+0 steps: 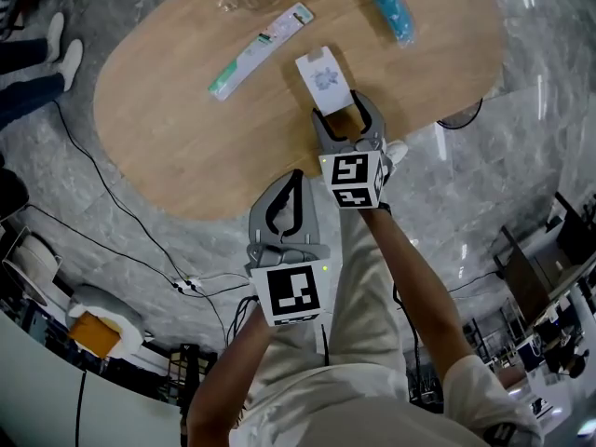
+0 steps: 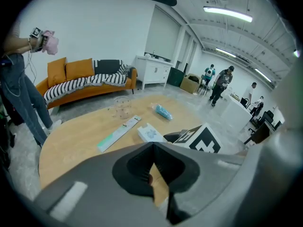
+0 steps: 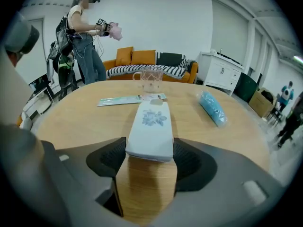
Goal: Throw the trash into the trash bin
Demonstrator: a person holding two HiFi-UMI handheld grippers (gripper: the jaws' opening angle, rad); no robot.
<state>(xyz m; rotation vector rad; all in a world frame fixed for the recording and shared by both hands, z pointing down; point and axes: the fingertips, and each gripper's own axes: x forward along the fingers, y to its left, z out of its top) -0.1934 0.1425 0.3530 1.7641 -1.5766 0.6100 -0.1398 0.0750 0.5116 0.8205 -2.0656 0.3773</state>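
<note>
Since the tissue pack (image 3: 149,126) lies flat on the table (image 1: 186,128) at centre frame in the right gripper view, only its near end sits between the right gripper (image 1: 346,117) jaws, pads flush on both sides. Shallow bite: on lift the soft pack could pivot, sag or slip out. Left gripper (image 1: 294,180) is closed and empty, lower centre of the head view, off the table edge. No trash bin in any view, so the carry could be long, which adds to the drop risk.
</note>
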